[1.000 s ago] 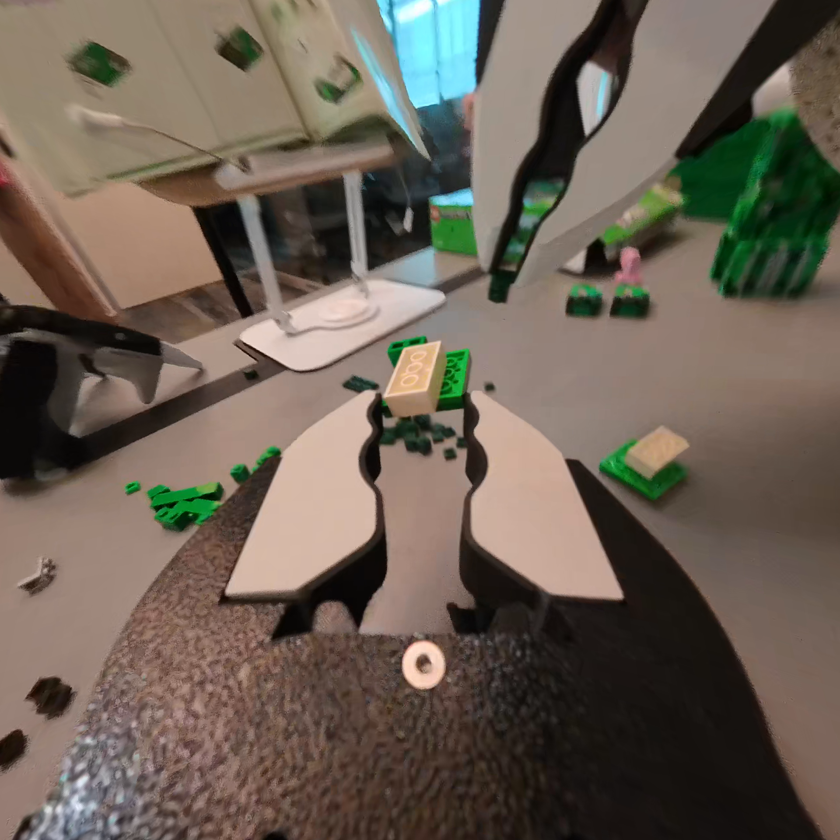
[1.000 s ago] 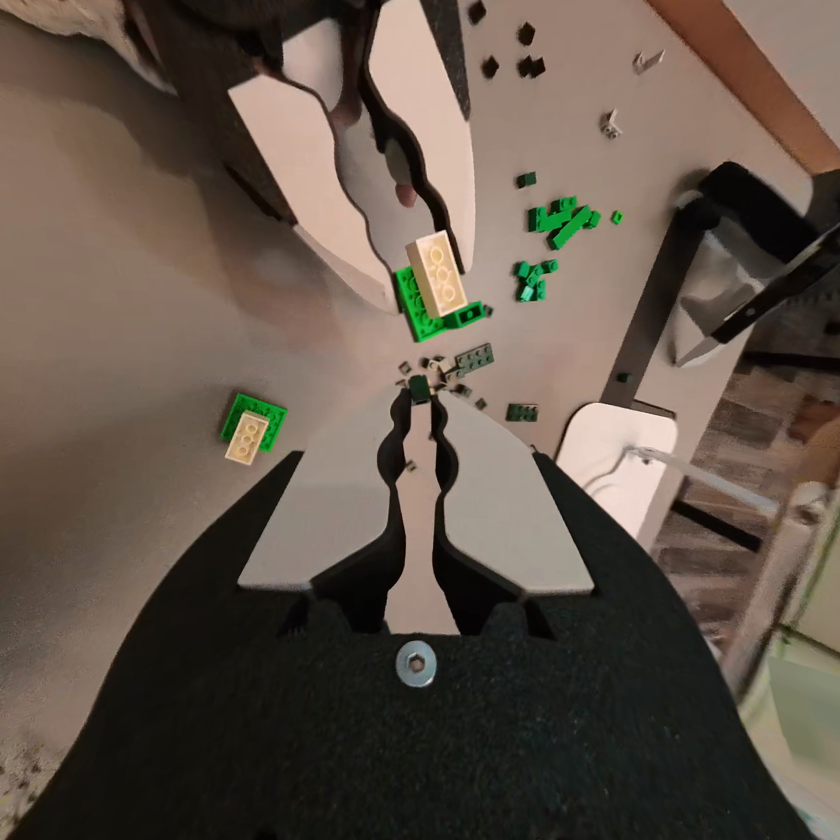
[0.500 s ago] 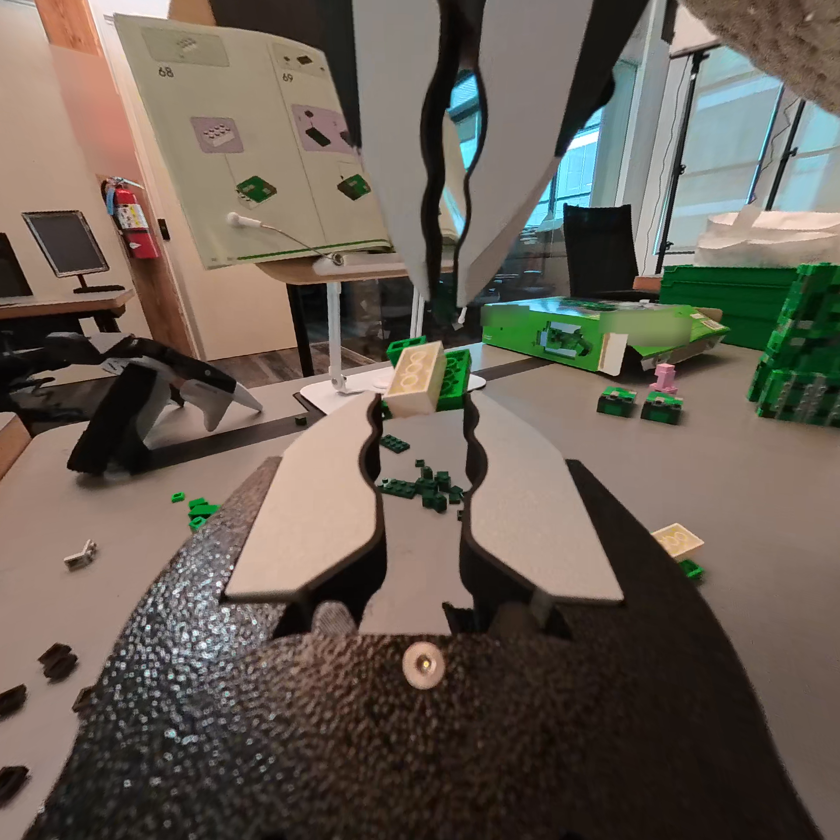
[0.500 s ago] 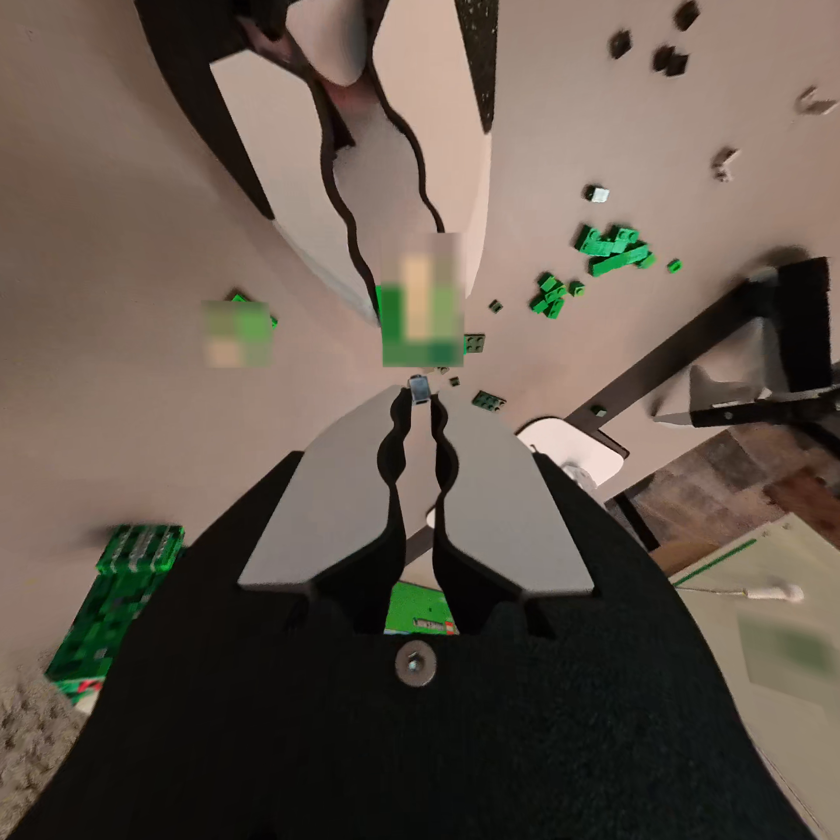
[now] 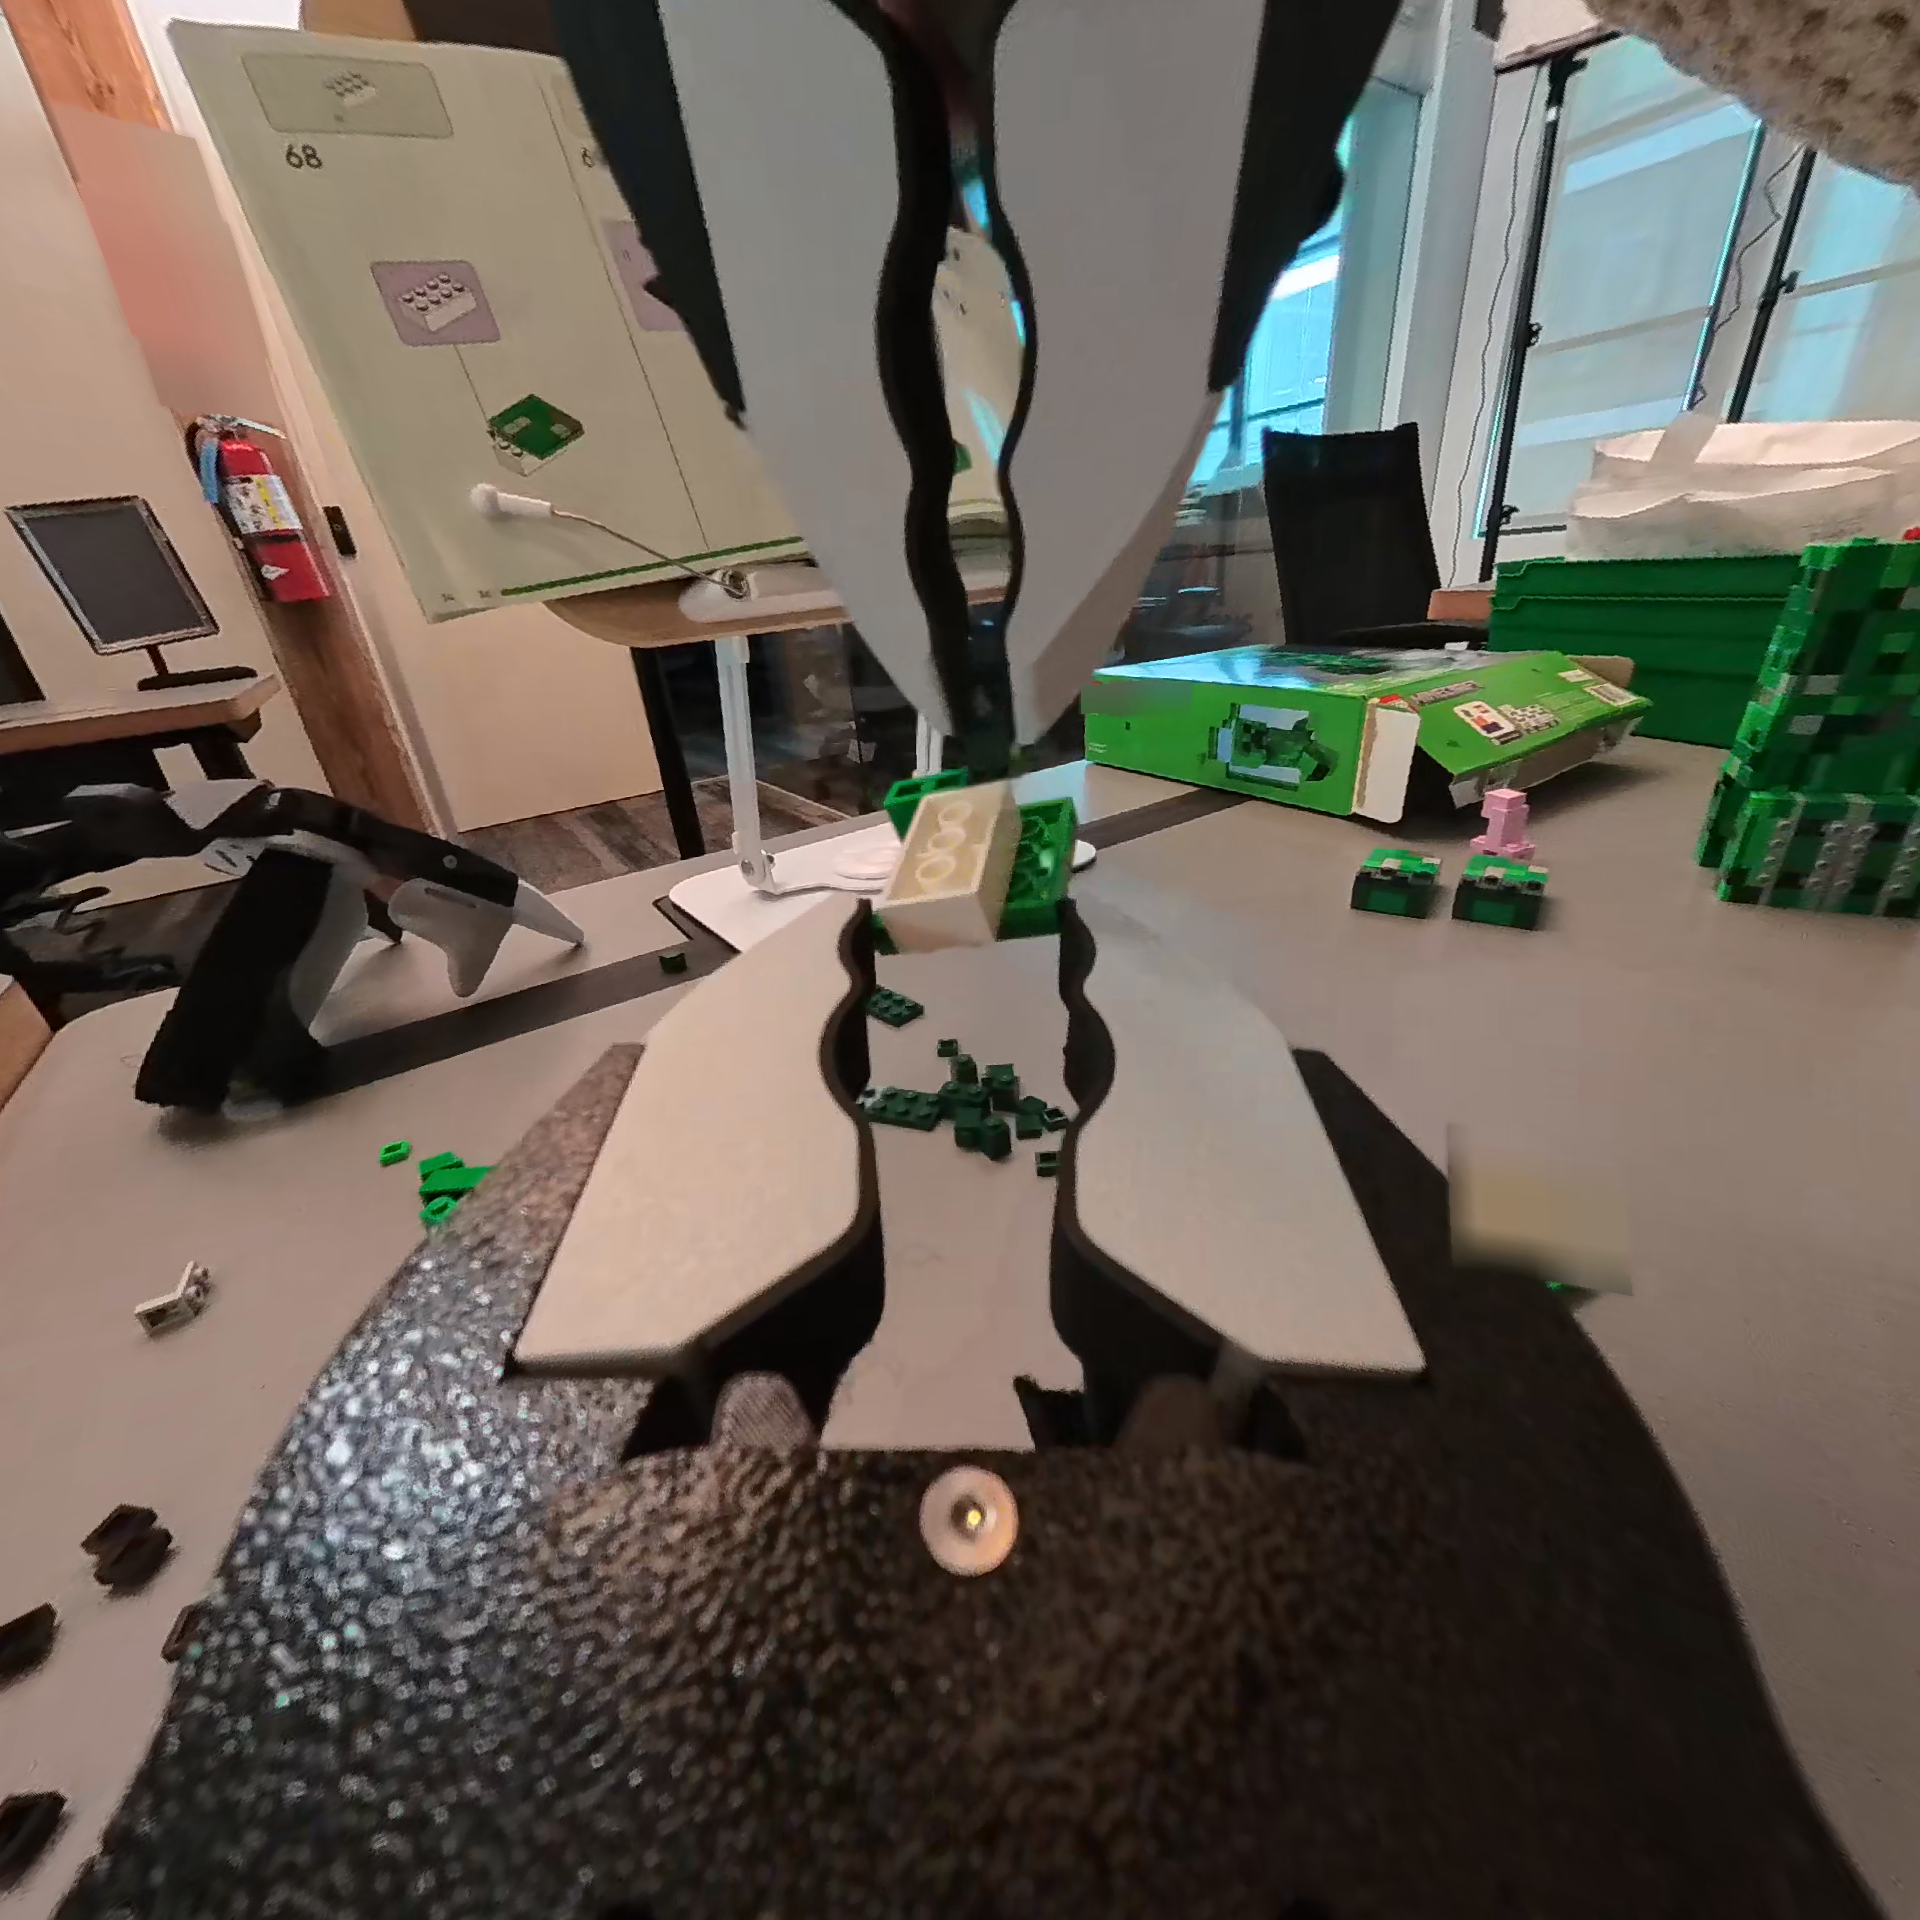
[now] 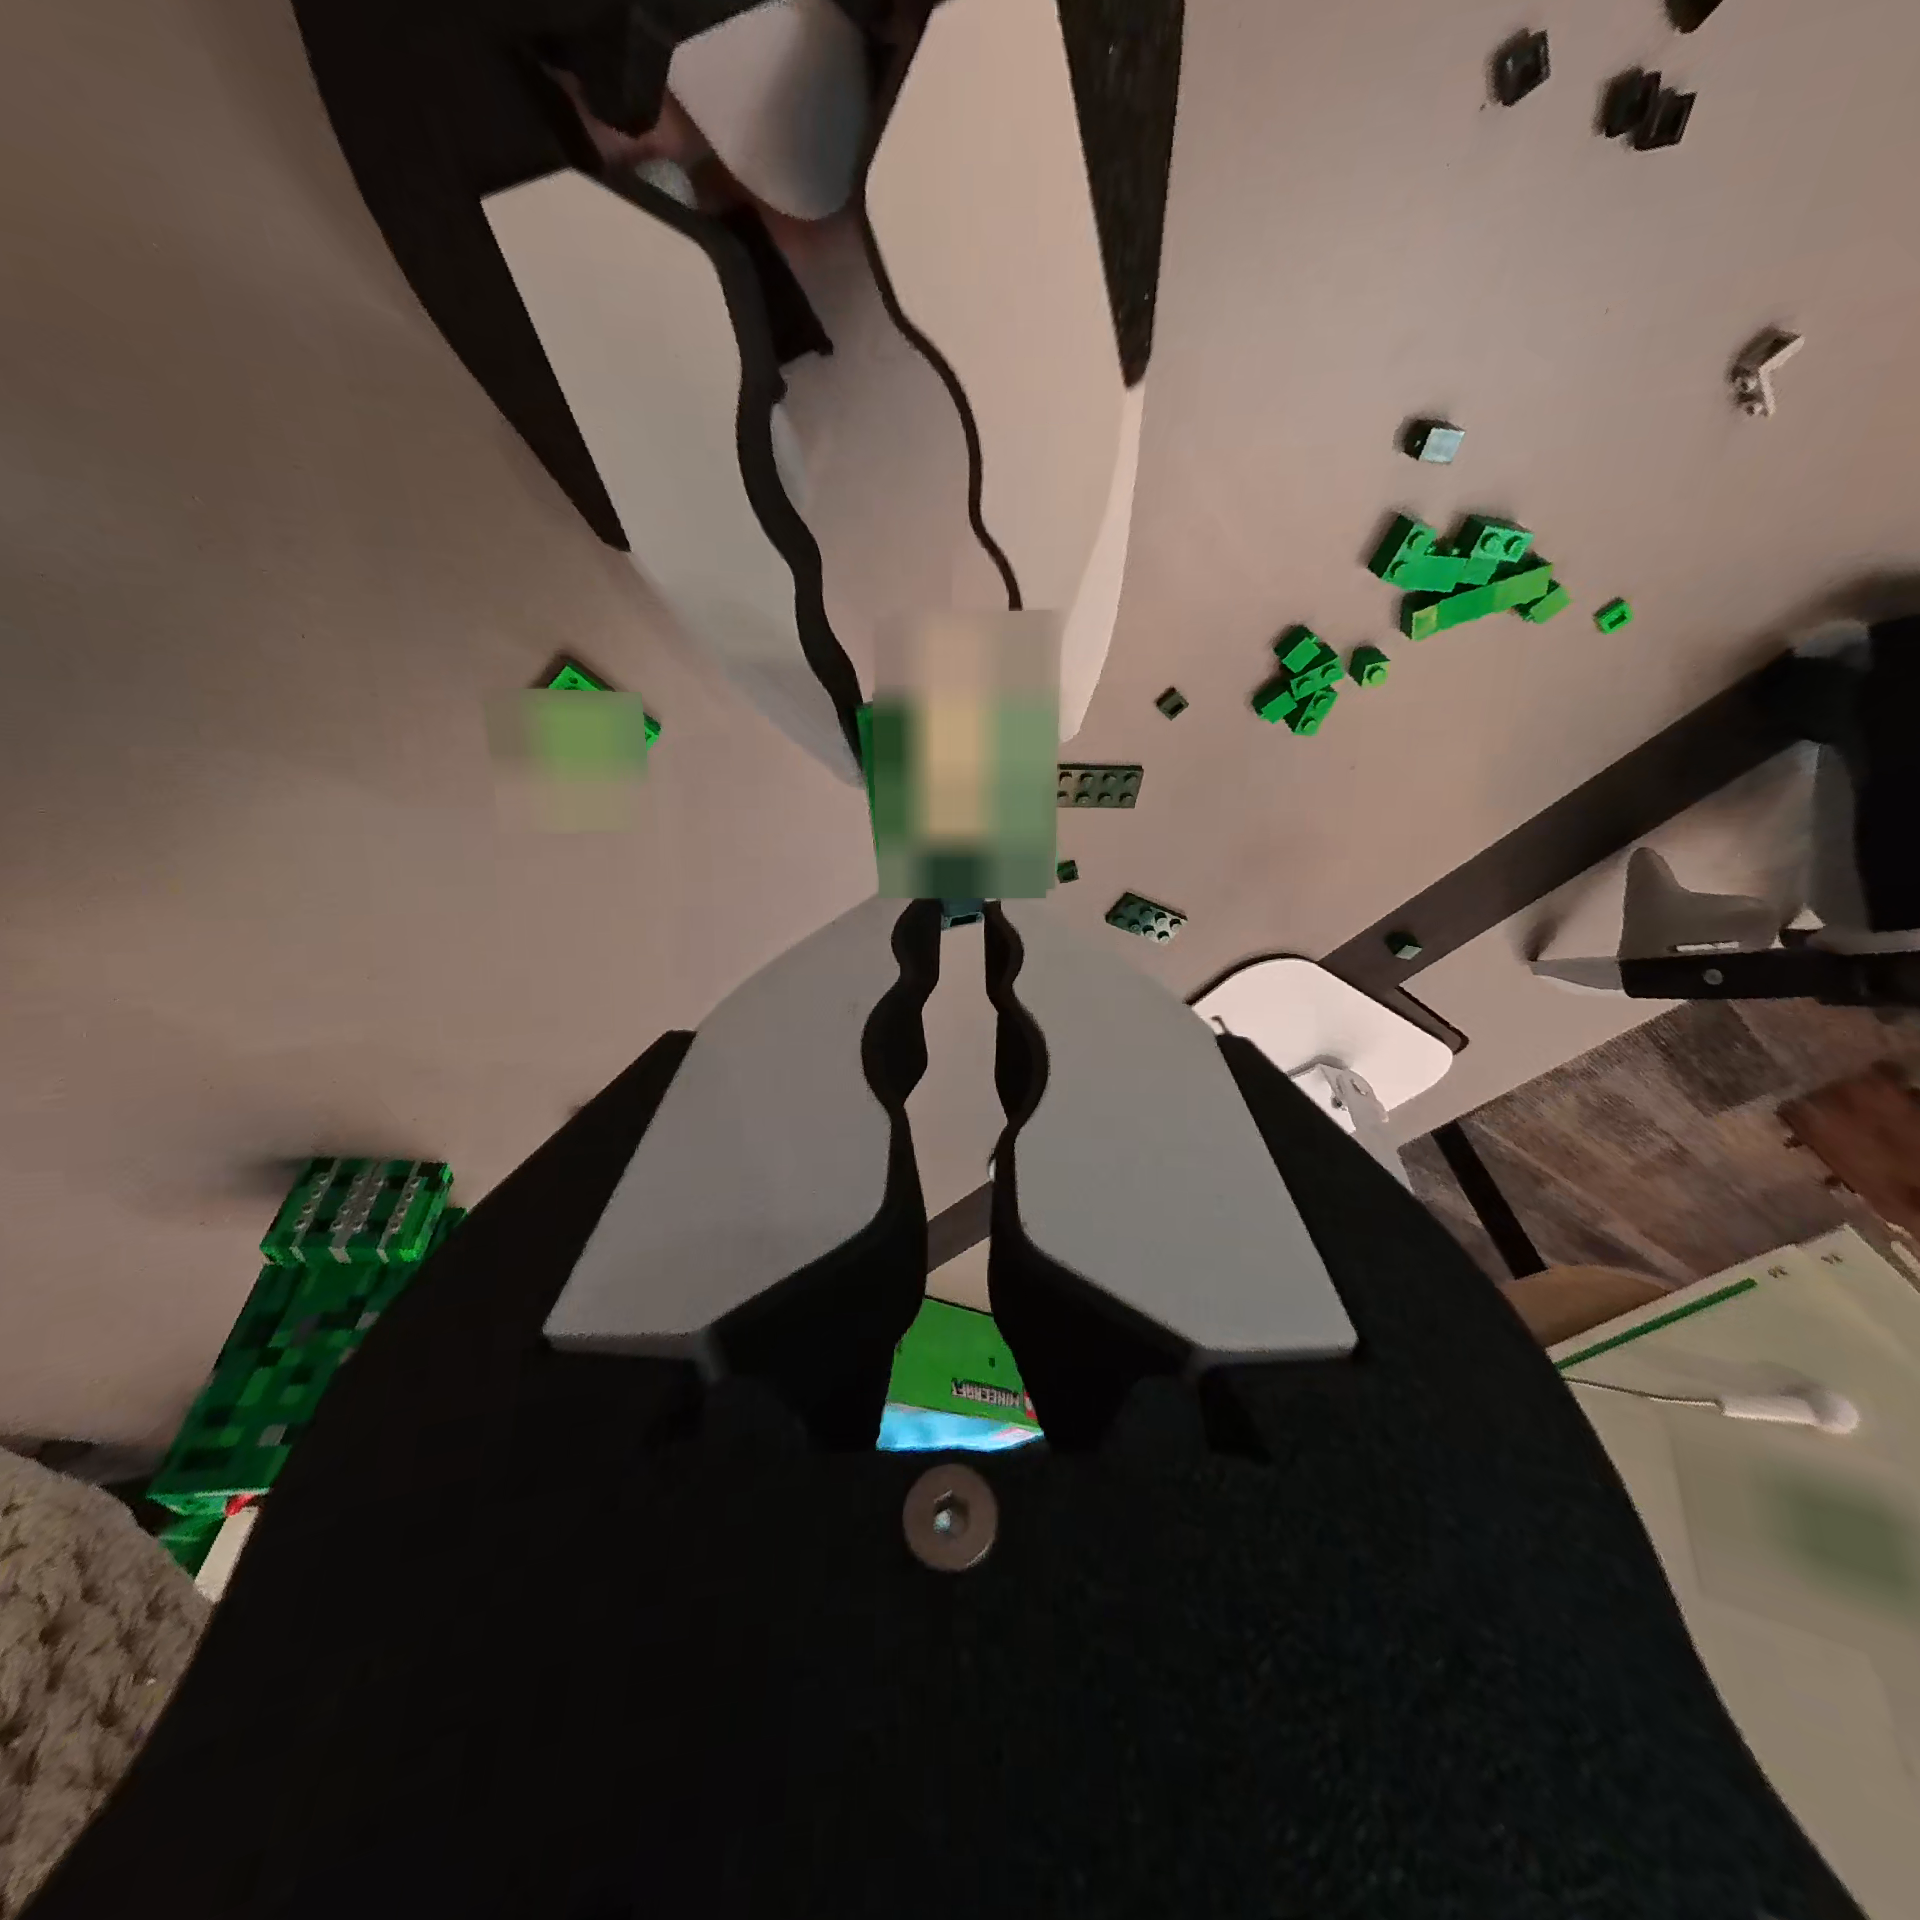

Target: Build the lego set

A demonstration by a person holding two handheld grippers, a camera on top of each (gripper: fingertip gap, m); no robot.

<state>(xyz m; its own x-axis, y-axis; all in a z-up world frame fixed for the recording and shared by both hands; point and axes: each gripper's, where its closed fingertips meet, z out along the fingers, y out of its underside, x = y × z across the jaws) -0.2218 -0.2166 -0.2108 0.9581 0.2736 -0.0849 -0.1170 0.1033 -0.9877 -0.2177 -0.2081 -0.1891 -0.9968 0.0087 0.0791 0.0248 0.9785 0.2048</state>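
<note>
My left gripper [image 5: 966,914] is shut on a green plate [image 5: 1039,862] with a cream brick [image 5: 951,868] on it, held above the grey table [image 5: 1558,1039]. My right gripper [image 5: 979,743] comes down from above. Its tips are right at the top edge of that assembly. In the right wrist view my right gripper [image 6: 961,916] is shut on a small dark green piece [image 6: 961,910]. The left gripper [image 6: 966,665] reaches in from the top, and its assembly shows only as a blurred patch.
An instruction booklet [image 5: 499,343] stands on a white stand behind. A green box [image 5: 1299,727], a tall green build [image 5: 1839,769], two small green blocks [image 5: 1397,883] and a pink figure [image 5: 1501,821] are at the right. Loose green pieces [image 5: 966,1101] lie below. A spare gripper [image 5: 312,914] lies at the left. My left and right fingertips are right by each other.
The left gripper has tilted up from looking down at the table to level. The right gripper has moved from the upper right to directly over the held assembly and come down onto it.
</note>
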